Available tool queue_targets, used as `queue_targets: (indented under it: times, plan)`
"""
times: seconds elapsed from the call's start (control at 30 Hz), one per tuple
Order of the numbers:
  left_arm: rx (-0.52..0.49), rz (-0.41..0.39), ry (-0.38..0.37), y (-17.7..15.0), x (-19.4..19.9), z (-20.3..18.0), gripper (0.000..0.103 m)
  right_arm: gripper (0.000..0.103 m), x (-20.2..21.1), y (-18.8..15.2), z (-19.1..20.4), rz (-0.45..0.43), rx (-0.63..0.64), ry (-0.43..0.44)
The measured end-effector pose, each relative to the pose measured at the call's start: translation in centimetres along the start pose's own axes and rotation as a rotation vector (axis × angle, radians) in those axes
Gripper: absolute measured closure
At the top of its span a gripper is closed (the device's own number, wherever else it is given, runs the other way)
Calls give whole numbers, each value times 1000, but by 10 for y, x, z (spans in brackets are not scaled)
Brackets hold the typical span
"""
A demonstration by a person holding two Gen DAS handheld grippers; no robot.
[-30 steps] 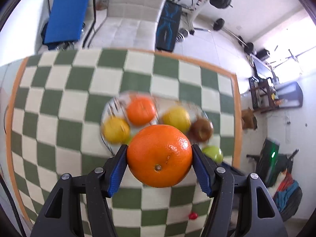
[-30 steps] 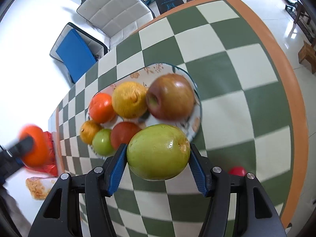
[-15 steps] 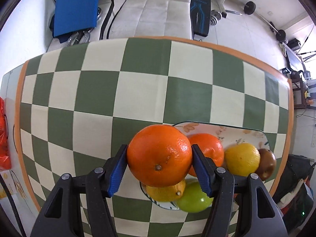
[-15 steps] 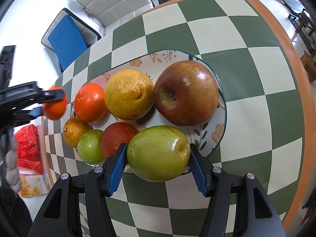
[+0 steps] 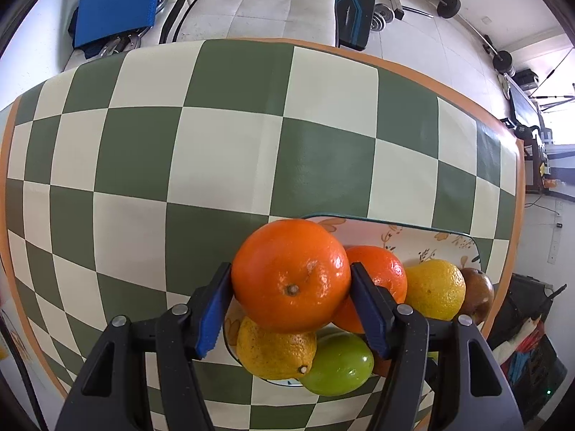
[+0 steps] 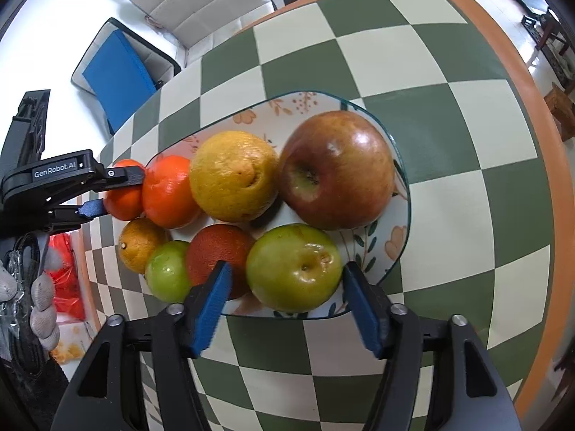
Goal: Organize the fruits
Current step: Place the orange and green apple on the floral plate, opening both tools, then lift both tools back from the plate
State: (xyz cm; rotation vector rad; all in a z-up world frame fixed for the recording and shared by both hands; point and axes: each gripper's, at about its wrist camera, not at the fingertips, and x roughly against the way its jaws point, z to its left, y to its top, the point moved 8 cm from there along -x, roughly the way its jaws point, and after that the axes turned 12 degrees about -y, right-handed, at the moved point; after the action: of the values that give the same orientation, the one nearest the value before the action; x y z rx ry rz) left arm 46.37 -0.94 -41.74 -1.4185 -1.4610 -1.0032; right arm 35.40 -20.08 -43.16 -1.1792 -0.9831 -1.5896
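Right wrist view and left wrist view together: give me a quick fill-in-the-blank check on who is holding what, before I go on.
1. The left gripper is shut on the ____.
2. The right gripper is ____, its blue pads clear of the green apple.
3. The green apple rests on the ____, in front of the red apple.
4. The plate stands on a green and cream ____ tablecloth.

Missing words: orange; open; plate; checkered
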Motion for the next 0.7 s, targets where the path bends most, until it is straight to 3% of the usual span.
queue_targets:
  times: [0.17,0.33,0.57,0.7]
  plan:
    - [9,1,4,-4,8,-1,39,24,7,1,5,-11,10,-9]
    - [-21,-41,54,-10,27,-5,21,10,23,0,7,-47,42,-52]
    - [-87,-155,116,-47,53,-14,20,7,53,-7,1,-130,110,-192]
    - [-105,-197,136,-74,61,-19,20,7,67,-12,-6,-161,120,-219]
